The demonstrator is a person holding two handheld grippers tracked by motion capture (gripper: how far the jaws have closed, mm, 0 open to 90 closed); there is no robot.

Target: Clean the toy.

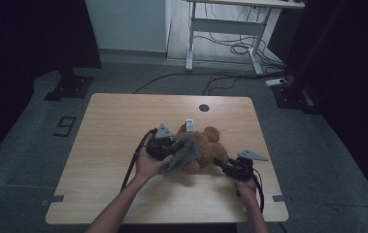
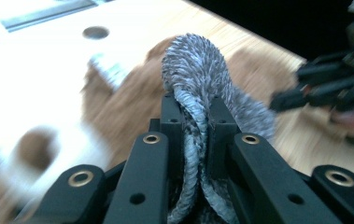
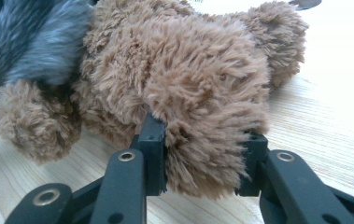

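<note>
The wooden bench (image 1: 123,145) carries everything, with a small round hole (image 1: 204,108) near its far edge. At its middle lies a brown plush teddy bear (image 1: 206,148), on its side on the bench top, its fur reaching from a white tag (image 1: 190,124) on the far side to the limb nearest the person's right hand. Draped over the bear's left part is a grey fuzzy cloth (image 1: 185,150), which in the right tool view rests against the bear's upper body (image 3: 34,42).

The left tool (image 1: 164,148), held just left of the bear, is clenched on a fold of that grey cloth: in the left tool view the fabric (image 2: 195,84) is pinched into a narrow ridge between the two black jaws and bulges out above them.

The right tool (image 1: 227,167) sits at the bear's near right side and is grasping the bear: its jaws press into the fur on either side of a thick plush limb (image 3: 207,154), just above the bench surface.
</note>
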